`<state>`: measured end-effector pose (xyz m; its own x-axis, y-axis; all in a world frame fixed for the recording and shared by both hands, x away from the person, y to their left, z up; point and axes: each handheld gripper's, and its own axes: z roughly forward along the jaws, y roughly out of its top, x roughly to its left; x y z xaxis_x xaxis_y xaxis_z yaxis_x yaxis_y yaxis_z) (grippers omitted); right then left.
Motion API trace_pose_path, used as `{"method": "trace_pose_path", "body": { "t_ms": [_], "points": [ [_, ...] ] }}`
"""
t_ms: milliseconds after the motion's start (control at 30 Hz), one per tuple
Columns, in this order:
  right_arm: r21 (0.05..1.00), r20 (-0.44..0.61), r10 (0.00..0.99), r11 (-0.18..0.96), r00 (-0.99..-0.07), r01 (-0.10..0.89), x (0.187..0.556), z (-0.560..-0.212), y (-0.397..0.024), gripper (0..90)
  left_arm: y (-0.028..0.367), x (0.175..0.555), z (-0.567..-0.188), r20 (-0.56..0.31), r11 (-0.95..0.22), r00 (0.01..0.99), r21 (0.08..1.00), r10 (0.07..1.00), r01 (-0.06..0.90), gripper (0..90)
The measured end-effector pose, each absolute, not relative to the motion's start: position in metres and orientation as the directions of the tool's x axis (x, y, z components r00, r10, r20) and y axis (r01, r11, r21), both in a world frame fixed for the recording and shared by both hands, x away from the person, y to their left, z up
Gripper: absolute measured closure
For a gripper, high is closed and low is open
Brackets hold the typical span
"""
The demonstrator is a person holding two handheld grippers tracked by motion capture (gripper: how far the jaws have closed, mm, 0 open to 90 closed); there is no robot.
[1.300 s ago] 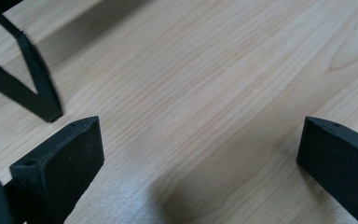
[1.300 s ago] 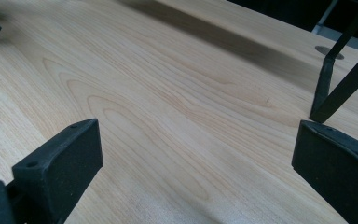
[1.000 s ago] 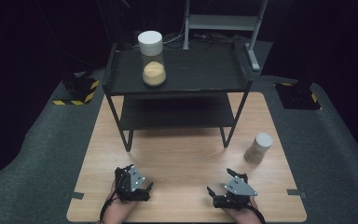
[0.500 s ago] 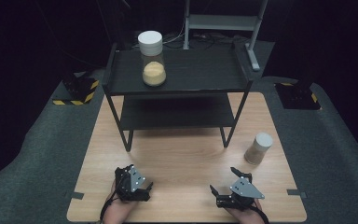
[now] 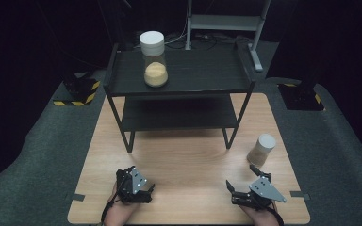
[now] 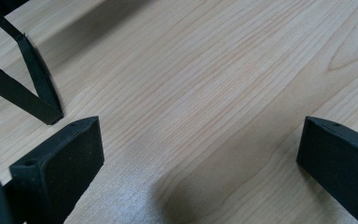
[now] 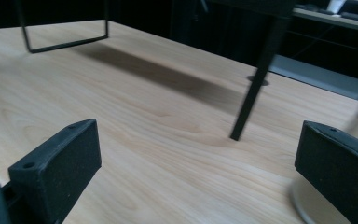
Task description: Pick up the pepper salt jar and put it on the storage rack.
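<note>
Resting low on worktop (image 5: pixel 188 165), both empty: left gripper (image 5: pixel 139 188) jaws wide; right gripper (image 5: pixel 245 181) jaws wide, angled toward small jar (image 5: pixel 262 149), likely next pickup.

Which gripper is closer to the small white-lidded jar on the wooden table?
Right. The right gripper sits just in front of the small white-lidded jar; the left gripper is far across the table.

We find no readable text, label, brand or number on anything here. The one sign-like marking is yellow-and-black hazard striping: on a dark base (image 5: pixel 81 92) far forward-left of the left gripper (image 5: pixel 133 185), and on another base (image 5: pixel 303 96) far forward of the right gripper (image 5: pixel 246 180). It carries no words.
</note>
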<state>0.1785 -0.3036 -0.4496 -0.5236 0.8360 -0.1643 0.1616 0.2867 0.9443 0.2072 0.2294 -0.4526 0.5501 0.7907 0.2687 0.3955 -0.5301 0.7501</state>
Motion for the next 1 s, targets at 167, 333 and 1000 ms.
{"method": "trace_pose_path", "body": {
  "t_ms": [167,333,1000],
  "points": [
    [0.946,-0.156,0.856,0.273,-0.492,0.175,0.177,-0.448,-0.309,0.0,0.231,0.208,-0.452,0.262,-0.529,0.556,0.75,0.789,0.397,0.8],
    [0.947,-0.142,0.878,0.256,-0.457,0.196,0.178,-0.446,-0.314,0.0,0.235,0.209,-0.452,0.241,-0.511,0.555,0.76,0.796,0.403,0.9],
    [0.954,-0.119,0.932,0.203,-0.343,0.221,0.195,-0.439,-0.331,0.0,0.242,0.21,-0.453,0.204,-0.476,0.555,0.78,0.807,0.406,0.9]
  ]
}}
